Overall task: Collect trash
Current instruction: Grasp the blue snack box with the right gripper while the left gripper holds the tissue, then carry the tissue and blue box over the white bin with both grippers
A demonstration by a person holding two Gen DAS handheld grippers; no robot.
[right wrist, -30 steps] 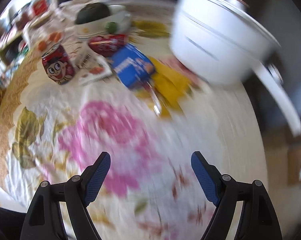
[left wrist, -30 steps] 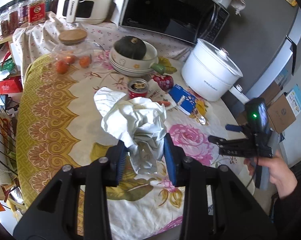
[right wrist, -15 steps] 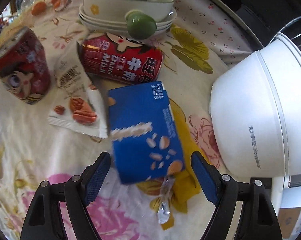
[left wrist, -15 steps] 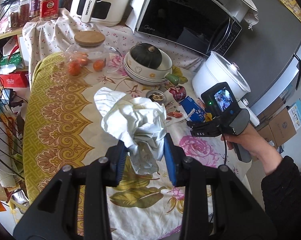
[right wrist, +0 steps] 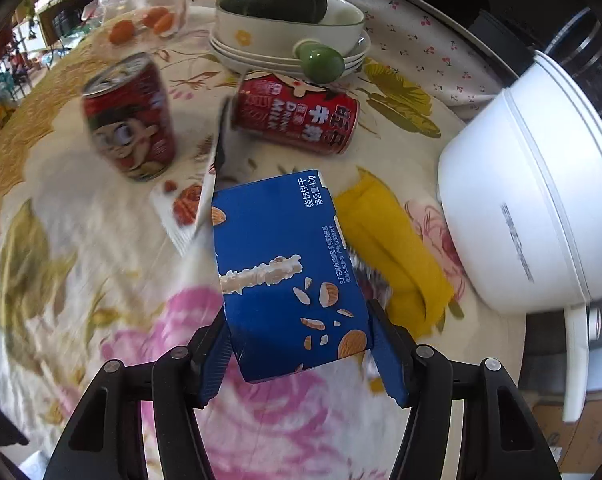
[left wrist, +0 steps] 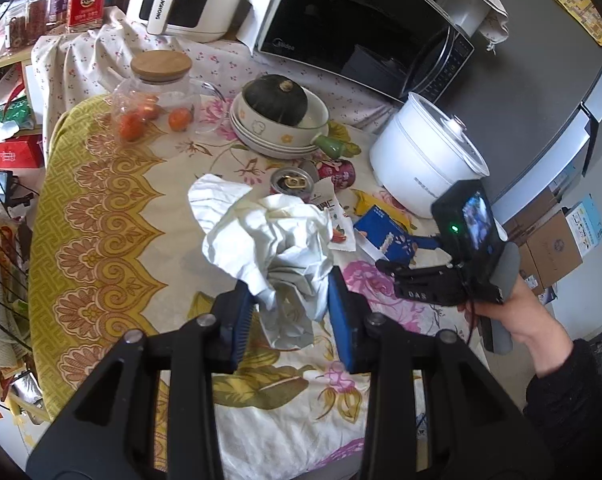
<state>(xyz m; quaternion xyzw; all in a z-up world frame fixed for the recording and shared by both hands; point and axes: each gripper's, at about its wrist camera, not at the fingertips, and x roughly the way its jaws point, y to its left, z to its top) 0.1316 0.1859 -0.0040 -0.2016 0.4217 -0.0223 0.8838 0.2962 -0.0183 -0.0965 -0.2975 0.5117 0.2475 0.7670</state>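
Note:
My left gripper is shut on a crumpled white bag and holds it above the flowered tablecloth. To its right, a person's hand holds my right gripper over a blue biscuit box. In the right wrist view the right gripper straddles the near end of the blue box; its jaws are closing and both blue pads touch the box's sides. Beyond it lie a snack wrapper, an upright red can, a red can on its side and a yellow wrapper.
A white cooker stands close on the right of the box. Stacked bowls holding a dark squash and a glass jar sit further back, with a microwave behind. Cardboard boxes lie on the floor past the table's right edge.
The right gripper swung in over the table to the blue box, dropped onto it and narrowed its jaws around it. The left gripper kept hold of the white bag, almost still.

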